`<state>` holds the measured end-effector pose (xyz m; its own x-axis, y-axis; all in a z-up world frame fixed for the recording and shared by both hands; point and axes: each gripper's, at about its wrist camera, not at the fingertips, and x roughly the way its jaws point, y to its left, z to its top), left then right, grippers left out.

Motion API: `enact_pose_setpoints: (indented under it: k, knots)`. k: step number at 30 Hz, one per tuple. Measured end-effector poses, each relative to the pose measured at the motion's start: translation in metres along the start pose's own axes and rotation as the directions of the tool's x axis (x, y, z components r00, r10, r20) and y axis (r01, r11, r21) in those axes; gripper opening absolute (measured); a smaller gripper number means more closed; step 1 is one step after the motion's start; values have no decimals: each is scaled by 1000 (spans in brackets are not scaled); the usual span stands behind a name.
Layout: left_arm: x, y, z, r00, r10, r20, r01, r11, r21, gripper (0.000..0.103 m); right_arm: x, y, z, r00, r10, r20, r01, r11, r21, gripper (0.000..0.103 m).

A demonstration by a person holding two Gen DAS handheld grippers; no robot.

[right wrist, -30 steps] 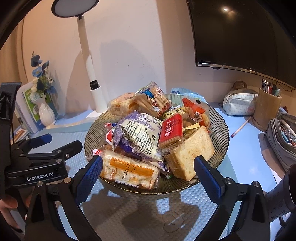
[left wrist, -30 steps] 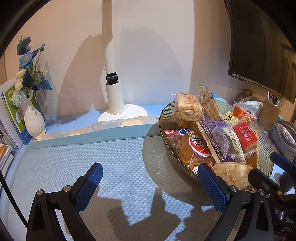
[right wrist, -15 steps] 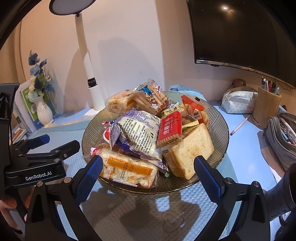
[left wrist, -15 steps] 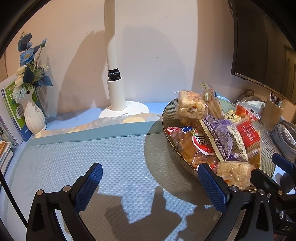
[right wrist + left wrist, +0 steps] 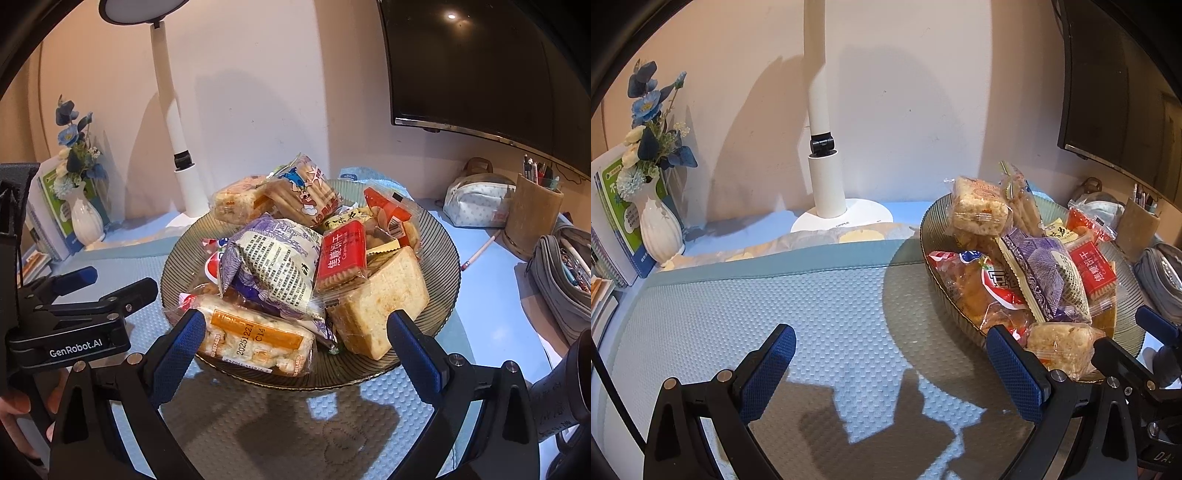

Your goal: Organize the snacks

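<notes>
A ribbed dark glass plate holds a heap of wrapped snacks: a purple-and-white packet, a red cracker pack, a rice cake bar with an orange label, a toast slice and a biscuit bag. My right gripper hovers open at the plate's near rim, its fingers astride the front snacks without touching them. My left gripper stands open over the blue mat, left of the plate. The left gripper also shows at the left of the right wrist view.
A white lamp stands at the back wall, with a vase of blue flowers and books at far left. A monitor hangs at upper right. A pen holder, pouches and a pencil lie right of the plate.
Both grippers have crept slightly forward and lower toward the plate, so the snacks appear a little larger. Both stay open and nothing has been picked up.
</notes>
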<state>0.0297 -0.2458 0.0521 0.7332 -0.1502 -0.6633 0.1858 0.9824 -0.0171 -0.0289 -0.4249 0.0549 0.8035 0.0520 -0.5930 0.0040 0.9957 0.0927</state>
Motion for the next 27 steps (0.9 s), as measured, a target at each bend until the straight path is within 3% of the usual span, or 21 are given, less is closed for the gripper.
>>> enact_pose_setpoints:
  k: [27]
  knots:
    - [1, 6, 2, 1000, 11, -13, -12, 1000, -26, 102, 1, 4, 4, 1000, 2, -9, -2, 1000, -20, 100]
